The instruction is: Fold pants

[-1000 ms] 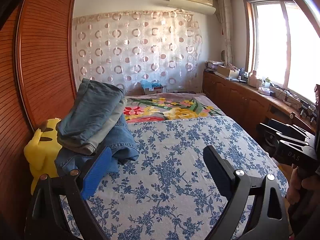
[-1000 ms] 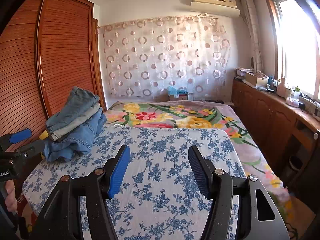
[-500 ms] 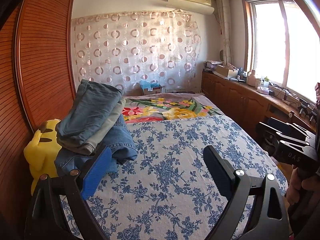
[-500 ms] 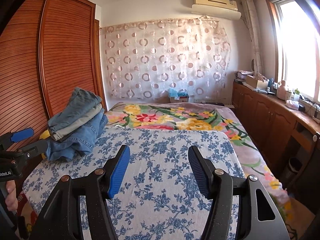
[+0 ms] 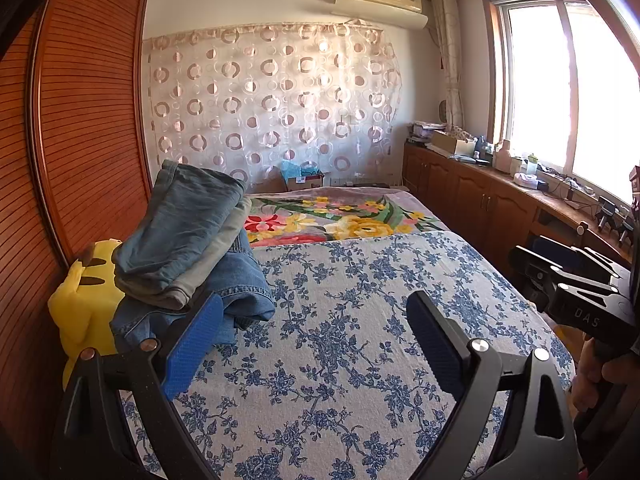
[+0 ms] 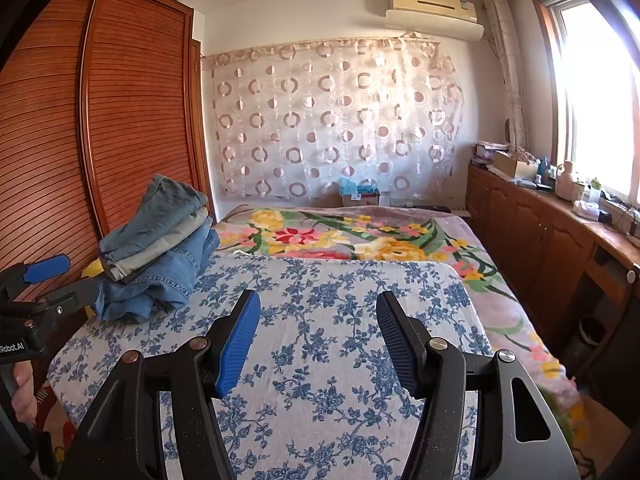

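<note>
Hovering over the blue-flowered bed, the left claw and right claw both stood open and empty, likely poised to start. The pants lay heaped on the bed's left edge beside a yellow plush toy, leaving the spread free for folding.

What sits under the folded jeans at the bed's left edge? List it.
Under the folded jeans lies a grey-green garment, then rumpled blue denim on the floral sheet. A yellow plush toy shows beside the pile; its lower part is hidden.
</note>
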Available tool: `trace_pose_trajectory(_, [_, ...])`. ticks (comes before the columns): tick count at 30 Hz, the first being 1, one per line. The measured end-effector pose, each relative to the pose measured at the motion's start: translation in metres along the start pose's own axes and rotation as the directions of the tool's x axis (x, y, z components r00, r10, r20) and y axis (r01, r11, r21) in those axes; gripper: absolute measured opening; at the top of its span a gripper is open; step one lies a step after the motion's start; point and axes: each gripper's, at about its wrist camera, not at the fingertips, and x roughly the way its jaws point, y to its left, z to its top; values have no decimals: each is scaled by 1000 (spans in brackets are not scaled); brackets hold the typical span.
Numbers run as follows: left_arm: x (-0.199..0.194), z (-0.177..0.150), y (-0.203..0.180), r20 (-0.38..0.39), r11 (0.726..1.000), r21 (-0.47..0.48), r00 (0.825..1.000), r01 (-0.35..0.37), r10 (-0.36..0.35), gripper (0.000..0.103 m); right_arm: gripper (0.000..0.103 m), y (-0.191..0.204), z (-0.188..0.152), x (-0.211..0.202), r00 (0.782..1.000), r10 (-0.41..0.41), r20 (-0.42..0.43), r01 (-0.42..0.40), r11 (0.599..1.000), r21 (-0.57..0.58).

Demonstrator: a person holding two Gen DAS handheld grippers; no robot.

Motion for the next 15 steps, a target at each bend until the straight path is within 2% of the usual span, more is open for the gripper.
trace_pose_trajectory(15, [-1,0,-1,2,1000,0,1000,-2,2,94,62,-2,-2,1,1000,0,3,0,1000,1])
